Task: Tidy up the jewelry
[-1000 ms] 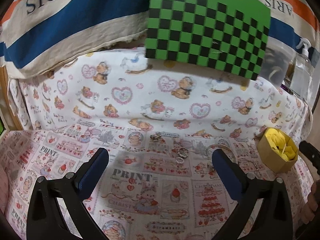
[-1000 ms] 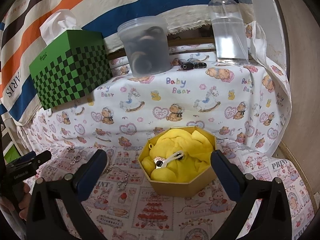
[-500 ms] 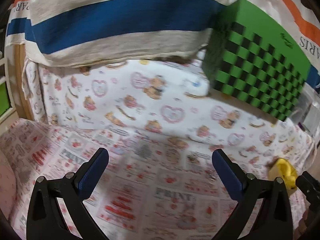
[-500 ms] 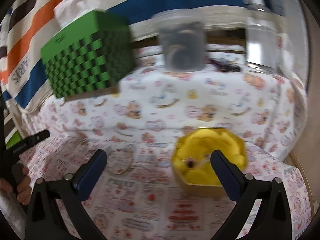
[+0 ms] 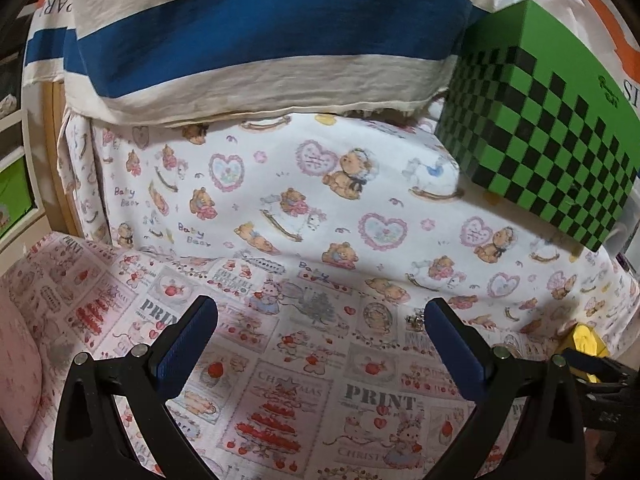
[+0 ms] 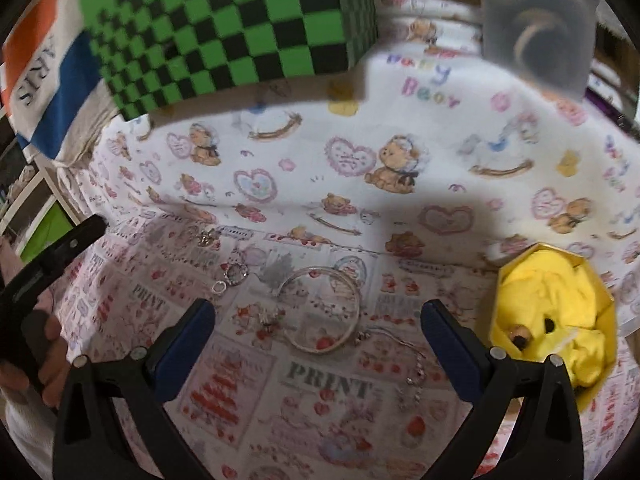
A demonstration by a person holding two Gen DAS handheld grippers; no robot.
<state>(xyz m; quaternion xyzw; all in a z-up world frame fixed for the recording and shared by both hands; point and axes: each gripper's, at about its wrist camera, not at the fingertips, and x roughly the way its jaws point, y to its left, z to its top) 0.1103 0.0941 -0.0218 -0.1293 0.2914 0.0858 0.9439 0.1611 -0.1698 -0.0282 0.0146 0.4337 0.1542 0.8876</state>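
In the right wrist view a silver bangle (image 6: 320, 309) lies on the printed cloth between my open right gripper's (image 6: 318, 336) fingers. Rings (image 6: 235, 273), a small charm (image 6: 205, 237) and a thin chain (image 6: 412, 364) lie around it. A gold octagonal box (image 6: 560, 320) lined with yellow cloth stands at the right, with beads in it. My left gripper (image 5: 320, 338) is open and empty over bare cloth; a small jewelry piece (image 5: 416, 322) and the yellow box (image 5: 582, 344) show at its right.
A green checkered tissue box (image 6: 224, 28) (image 5: 552, 120) stands on the raised shelf behind. A frosted plastic container (image 6: 536, 24) stands to its right. The left gripper's handle and hand (image 6: 36, 304) are at the left edge of the right wrist view.
The right gripper has swung left and come closer, from facing the yellow box to the bangle. The left gripper has swung left, away from the jewelry.
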